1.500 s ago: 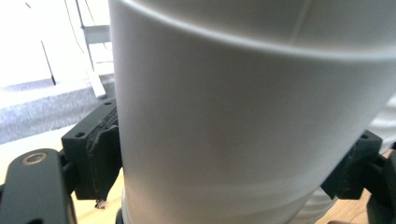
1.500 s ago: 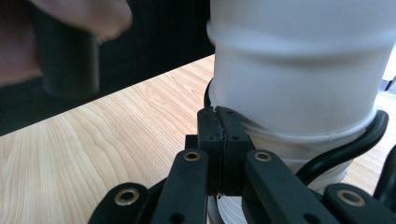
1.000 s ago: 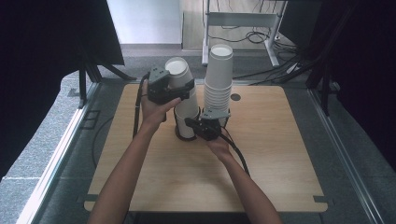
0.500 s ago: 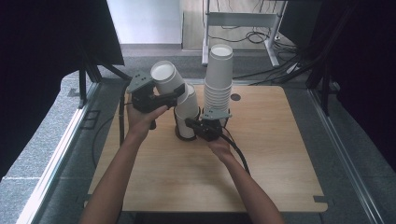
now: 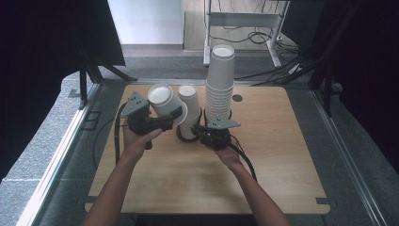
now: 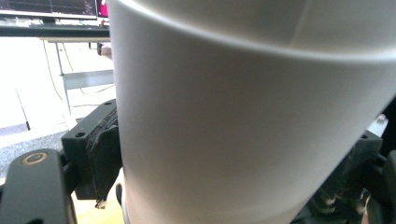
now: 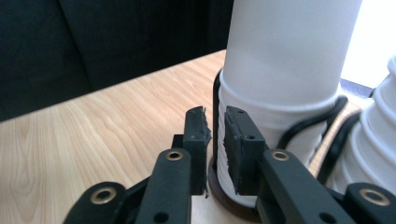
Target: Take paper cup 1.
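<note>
Light: even on the pale wooden bench (image 5: pixel 282 155), dark surrounds.
Glare: window washed out in the right gripper view.
Blur: white paper cup (image 6: pixel 252 121) soft, too close.

A tall cup stack (image 5: pixel 220 84) stands on the wooden surface (image 5: pixel 282 165) just beyond the right gripper (image 5: pixel 212 133). A small dark hole (image 5: pixel 237 98) marks the surface right of the stack. Farther beyond, a white stand (image 5: pixel 244 21) and loose cables (image 5: pixel 256 36) sit on the floor (image 5: pixel 160 66). Black curtains (image 5: pixel 51 47) hang at both sides.
</note>
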The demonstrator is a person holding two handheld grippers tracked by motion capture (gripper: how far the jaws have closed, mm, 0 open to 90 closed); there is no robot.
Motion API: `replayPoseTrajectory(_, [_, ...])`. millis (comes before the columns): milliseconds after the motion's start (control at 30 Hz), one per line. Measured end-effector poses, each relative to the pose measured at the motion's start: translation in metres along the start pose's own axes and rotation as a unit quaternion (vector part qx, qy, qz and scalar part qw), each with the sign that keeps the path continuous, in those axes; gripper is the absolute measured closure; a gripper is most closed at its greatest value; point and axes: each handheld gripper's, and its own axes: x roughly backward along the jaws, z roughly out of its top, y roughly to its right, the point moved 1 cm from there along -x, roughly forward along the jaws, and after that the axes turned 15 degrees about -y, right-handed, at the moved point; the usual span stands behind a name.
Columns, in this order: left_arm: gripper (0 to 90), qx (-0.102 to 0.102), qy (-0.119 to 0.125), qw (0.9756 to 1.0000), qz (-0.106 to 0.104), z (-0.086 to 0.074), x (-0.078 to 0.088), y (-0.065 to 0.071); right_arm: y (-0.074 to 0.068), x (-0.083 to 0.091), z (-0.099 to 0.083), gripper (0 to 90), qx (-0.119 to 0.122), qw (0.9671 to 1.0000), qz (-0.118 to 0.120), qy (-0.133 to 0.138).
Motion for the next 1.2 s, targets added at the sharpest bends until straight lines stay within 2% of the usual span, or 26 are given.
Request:
replayPoseTrajectory(33, [14.9,-0.004,-0.008,1.0000,0.002,-0.008,-0.001,0.003,-0.001,0.003,-0.003,74.7,-0.001,1.0000,0.000,-0.001])
replayPoseTrajectory(100, [14.9,-0.004,-0.012,0.9999,0.002,-0.012,-0.001,0.004,-0.001,0.005,-0.007,72.8,-0.003,1.0000,-0.002,-0.002])
replayPoseTrajectory(200, [14.9,0.002,-0.024,0.9997,-0.005,-0.027,-0.004,0.011,-0.002,0.017,-0.023,65.6,-0.012,0.9998,-0.014,0.003])
replayPoseTrajectory(300, [14.9,0.006,-0.027,0.9996,-0.009,-0.035,-0.006,0.013,-0.002,0.023,-0.031,60.8,-0.020,0.9997,-0.013,0.007])
replayPoseTrajectory(333, [14.9,0.011,-0.028,0.9995,-0.013,-0.044,-0.006,0.016,-0.003,0.029,-0.040,55.7,-0.027,0.9995,-0.016,0.005])
replayPoseTrajectory(367, [14.9,0.011,-0.028,0.9995,-0.013,-0.044,-0.006,0.016,-0.003,0.029,-0.040,55.7,-0.027,0.9995,-0.016,0.005])
replayPoseTrajectory(400, [14.9,0.013,-0.030,0.9994,-0.016,-0.052,-0.004,0.018,-0.004,0.035,-0.049,51.6,-0.030,0.9993,-0.021,0.009])
replayPoseTrajectory(533, [14.9,0.008,-0.038,0.9991,-0.018,-0.063,-0.002,0.021,-0.005,0.048,-0.064,47.5,-0.034,0.9990,-0.025,0.012])
replayPoseTrajectory(633, [14.9,0.005,-0.044,0.9989,-0.018,-0.068,-0.002,0.023,-0.005,0.055,-0.069,46.0,-0.038,0.9989,-0.025,0.010])
replayPoseTrajectory(667, [14.9,0.003,-0.047,0.9986,-0.025,-0.072,-0.002,0.024,-0.005,0.057,-0.071,45.7,-0.037,0.9990,-0.024,0.010])
replayPoseTrajectory(767, [14.9,0.004,-0.051,0.9982,-0.030,-0.078,-0.003,0.027,-0.006,0.060,-0.073,45.0,-0.032,0.9990,-0.030,0.006])
replayPoseTrajectory(900, [14.8,0.002,-0.058,0.9978,-0.030,-0.084,-0.005,0.030,-0.008,0.064,-0.077,44.6,-0.036,0.9989,-0.030,0.009])
replayPoseTrajectory(1067, [14.9,-0.002,-0.068,0.9974,-0.025,-0.096,-0.011,0.034,-0.011,0.064,-0.082,43.9,-0.040,0.9987,-0.029,0.012])
replayPoseTrajectory(1200, [14.9,0.002,-0.080,0.9964,-0.030,-0.107,-0.019,0.037,-0.014,0.060,-0.087,42.0,-0.036,0.9990,-0.028,-0.001])
